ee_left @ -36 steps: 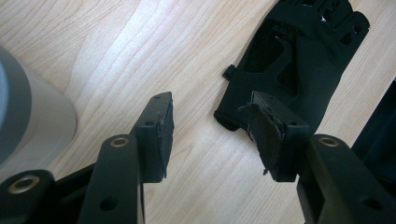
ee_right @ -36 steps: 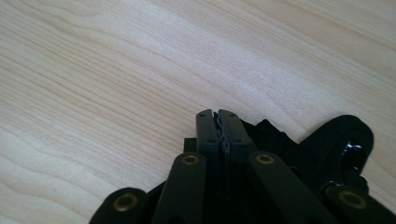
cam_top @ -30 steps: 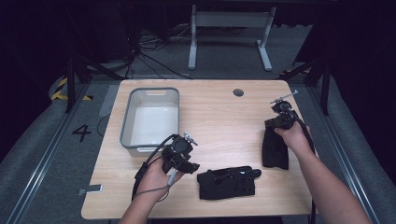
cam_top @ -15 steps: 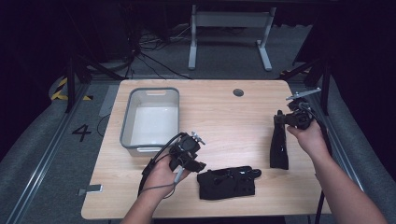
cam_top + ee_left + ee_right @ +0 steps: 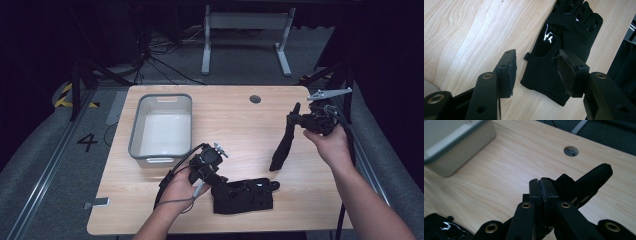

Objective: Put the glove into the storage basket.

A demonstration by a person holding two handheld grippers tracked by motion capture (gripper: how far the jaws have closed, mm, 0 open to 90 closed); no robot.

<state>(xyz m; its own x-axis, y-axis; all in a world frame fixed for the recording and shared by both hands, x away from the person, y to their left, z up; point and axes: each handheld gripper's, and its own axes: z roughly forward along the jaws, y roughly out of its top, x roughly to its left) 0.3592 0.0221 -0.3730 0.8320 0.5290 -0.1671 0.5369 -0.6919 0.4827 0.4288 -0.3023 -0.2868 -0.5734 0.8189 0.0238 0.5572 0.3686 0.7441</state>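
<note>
Two black gloves are here. One glove (image 5: pixel 245 195) lies flat near the table's front edge, fingers pointing right. My left gripper (image 5: pixel 216 179) hovers at its cuff end. In the left gripper view this glove (image 5: pixel 564 32) sits ahead and my left gripper (image 5: pixel 537 70) is open, one pad over bare wood and the other over the cuff, neither pressing. The second glove (image 5: pixel 282 145) hangs long and limp over the right side of the table, with my right gripper (image 5: pixel 296 119) shut on its upper end. In the right gripper view my right gripper (image 5: pixel 541 186) pinches that glove (image 5: pixel 589 180).
A grey plastic bin (image 5: pixel 136 131) stands on the left half of the wooden table (image 5: pixel 235 120), and its corner (image 5: pixel 451 142) appears in the right gripper view. A cable hole (image 5: pixel 255 99) sits near the far edge. A metal stand (image 5: pixel 245 30) is beyond the table.
My right gripper has risen and drifted right, lifting its glove from a bunched heap to a long hanging strip. My left hand has edged right toward the flat glove's cuff.
</note>
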